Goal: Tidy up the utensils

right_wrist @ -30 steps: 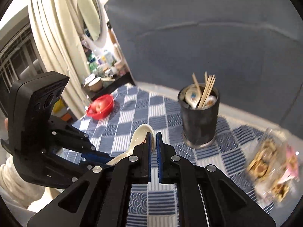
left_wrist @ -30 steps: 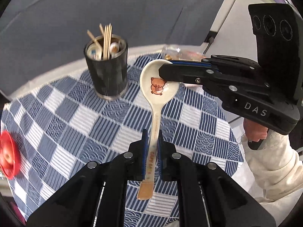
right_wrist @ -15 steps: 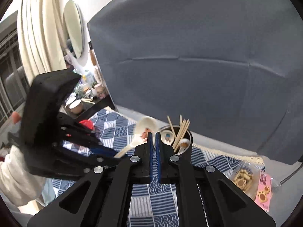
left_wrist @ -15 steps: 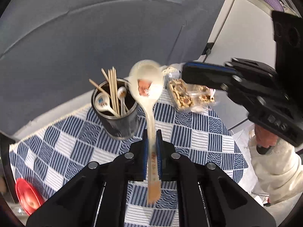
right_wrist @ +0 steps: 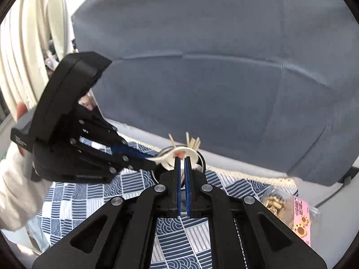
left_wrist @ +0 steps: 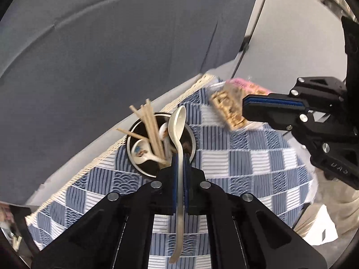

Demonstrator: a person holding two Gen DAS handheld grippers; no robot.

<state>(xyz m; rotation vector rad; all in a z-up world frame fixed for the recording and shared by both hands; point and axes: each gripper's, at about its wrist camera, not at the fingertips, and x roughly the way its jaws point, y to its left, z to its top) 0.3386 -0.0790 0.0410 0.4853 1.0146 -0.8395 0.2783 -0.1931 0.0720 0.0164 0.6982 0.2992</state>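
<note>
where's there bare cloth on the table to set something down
Free: the checkered tablecloth between the black utensil holder and the snack packet, and the near stretch in front of both. Crowded: the holder itself, packed with chopsticks and spoons.

So the landmark here is the round dark metal utensil cup, sitting on the blue-and-white checked tablecloth close to its fringed back edge. Inside the cup: a bunch of wooden chopsticks leaning left, plus small white ceramic spoons lying low on the left side. The long white ceramic soup spoon hangs over the cup's right half, handle running back toward the camera in the left gripper. Right of the cup and further back lies a clear plastic packet of biscuits on the cloth. The right gripper sits in front of that packet. Behind the cup, a grey fabric backdrop.
</note>
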